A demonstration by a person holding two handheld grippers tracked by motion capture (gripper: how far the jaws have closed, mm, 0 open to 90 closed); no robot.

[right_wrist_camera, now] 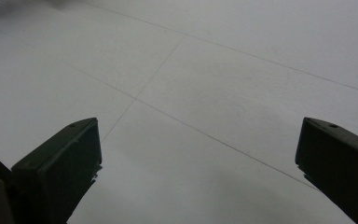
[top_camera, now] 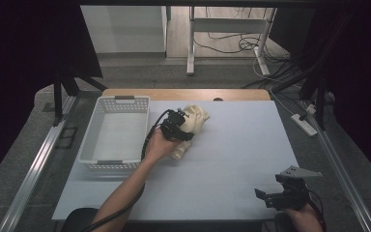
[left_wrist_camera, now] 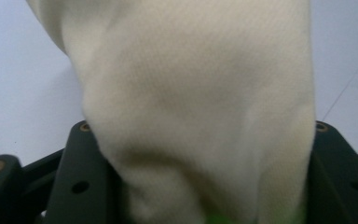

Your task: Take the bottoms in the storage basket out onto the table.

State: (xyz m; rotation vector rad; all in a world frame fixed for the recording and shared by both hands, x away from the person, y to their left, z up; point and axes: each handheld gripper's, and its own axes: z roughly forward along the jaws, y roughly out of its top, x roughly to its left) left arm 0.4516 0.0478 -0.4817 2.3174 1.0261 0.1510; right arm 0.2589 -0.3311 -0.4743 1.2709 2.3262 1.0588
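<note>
Cream cloth (top_camera: pixel 194 121), bunched into a loose heap, lies on the white table (top_camera: pixel 232 164) just right of the basket, caught in the grip of the left tongs (top_camera: pixel 181 126). Nearest the camera, at the table's front right corner, the right tongs (top_camera: pixel 270 195) rest idle in the person's hand, their jaws standing wide apart over bare tabletop with nothing between them, as the right gripper view confirms (right_wrist_camera: pixel 196 154). Farther in, the person's left hand (top_camera: pixel 157 145) drives the left tongs into the heap; the left gripper view shows the fabric (left_wrist_camera: pixel 200 116) packed between the two black jaws, clamped tight. Beyond and to the left, the white slotted basket (top_camera: pixel 89 145) sits empty, its long side close to the cloth. By the look of things, the pick-up is secured but the move is still ahead: the cloth has yet to be lifted clear and carried over the basket's rim.
</note>
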